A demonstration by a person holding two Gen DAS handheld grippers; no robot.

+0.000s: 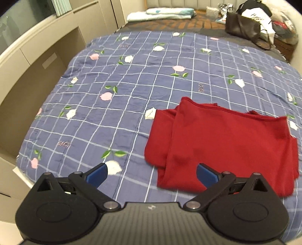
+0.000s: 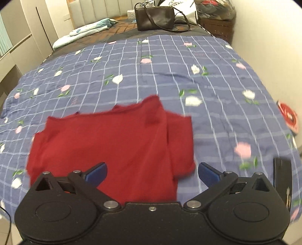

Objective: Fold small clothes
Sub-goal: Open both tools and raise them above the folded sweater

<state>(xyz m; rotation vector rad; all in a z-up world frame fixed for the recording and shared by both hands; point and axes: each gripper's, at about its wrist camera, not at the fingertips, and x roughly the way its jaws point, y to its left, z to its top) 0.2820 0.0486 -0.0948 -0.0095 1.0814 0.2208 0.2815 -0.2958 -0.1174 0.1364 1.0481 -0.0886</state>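
Observation:
A dark red garment (image 1: 222,143) lies folded on the blue checked bedspread (image 1: 122,94), with a narrower layer sticking out along its left side. My left gripper (image 1: 152,174) hovers open over the near left edge of it, its right blue fingertip (image 1: 206,174) above the cloth and nothing held. In the right wrist view the same red garment (image 2: 105,147) fills the near middle of the bedspread (image 2: 188,79). My right gripper (image 2: 152,173) is open above its near right corner, empty.
A dark brown shoulder bag (image 2: 155,17), white bags and piled clutter sit at the far end of the bed. Folded pale bedding (image 1: 160,12) lies by the headboard. Beige cabinets (image 1: 34,62) line the left side. A red packet (image 2: 288,116) and a black object (image 2: 282,179) lie at the right edge.

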